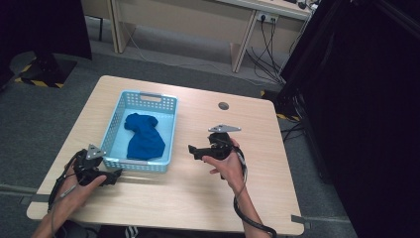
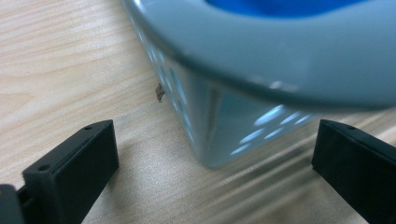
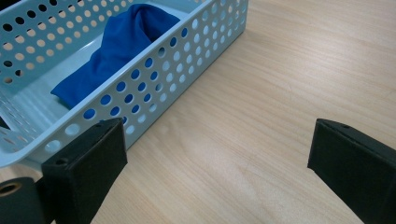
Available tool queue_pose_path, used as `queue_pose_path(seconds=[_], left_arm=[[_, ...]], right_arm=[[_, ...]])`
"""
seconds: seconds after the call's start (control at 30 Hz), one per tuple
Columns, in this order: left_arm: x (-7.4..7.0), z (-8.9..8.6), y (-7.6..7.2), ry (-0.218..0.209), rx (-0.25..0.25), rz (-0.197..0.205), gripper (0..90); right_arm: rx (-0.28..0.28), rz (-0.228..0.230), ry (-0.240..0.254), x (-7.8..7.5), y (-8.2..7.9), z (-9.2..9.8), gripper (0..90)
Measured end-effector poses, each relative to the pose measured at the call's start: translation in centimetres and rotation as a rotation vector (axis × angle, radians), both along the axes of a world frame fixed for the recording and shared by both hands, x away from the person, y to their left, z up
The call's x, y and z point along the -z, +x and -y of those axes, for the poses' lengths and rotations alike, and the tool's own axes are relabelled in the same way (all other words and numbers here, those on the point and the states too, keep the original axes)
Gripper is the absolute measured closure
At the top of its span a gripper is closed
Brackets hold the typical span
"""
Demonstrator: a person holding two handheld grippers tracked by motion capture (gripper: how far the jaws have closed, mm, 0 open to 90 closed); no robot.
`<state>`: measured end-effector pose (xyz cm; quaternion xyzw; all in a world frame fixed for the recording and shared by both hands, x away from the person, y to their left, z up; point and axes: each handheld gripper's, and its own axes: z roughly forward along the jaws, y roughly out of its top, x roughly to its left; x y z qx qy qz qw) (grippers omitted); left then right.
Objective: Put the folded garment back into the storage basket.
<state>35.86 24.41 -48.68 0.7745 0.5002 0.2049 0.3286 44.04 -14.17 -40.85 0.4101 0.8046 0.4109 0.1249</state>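
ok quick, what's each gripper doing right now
Left gripper: open, holding nothing, at the basket corner.
Right gripper: open, holding nothing, over the table.

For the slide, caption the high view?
Blue cloth lies in basket; open left gripper and right gripper flank it.

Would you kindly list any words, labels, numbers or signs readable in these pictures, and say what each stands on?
None: no readable text appears anywhere.
The light blue perforated plastic basket, the crumpled blue cloth inside it and the pale wooden table are unmarked.
A tiny brown speck on the table beside the basket's corner is too small to read as anything.
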Motion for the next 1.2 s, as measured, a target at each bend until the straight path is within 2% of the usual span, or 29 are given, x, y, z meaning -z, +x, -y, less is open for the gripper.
queue_pose_path(seconds=[0.57, 1.2], left_arm=[[0.0, 0.0, 0.0, 0.000, 0.000, 0.000, 0.0], [0.0, 0.0, 0.0, 0.000, 0.001, 0.000, 0.0]], right_arm=[[0.003, -0.023, 0.008, 1.7, -0.5, 0.9, 5.1], [0.032, -0.037, -0.005, 2.7, -0.9, 2.9, 5.1]])
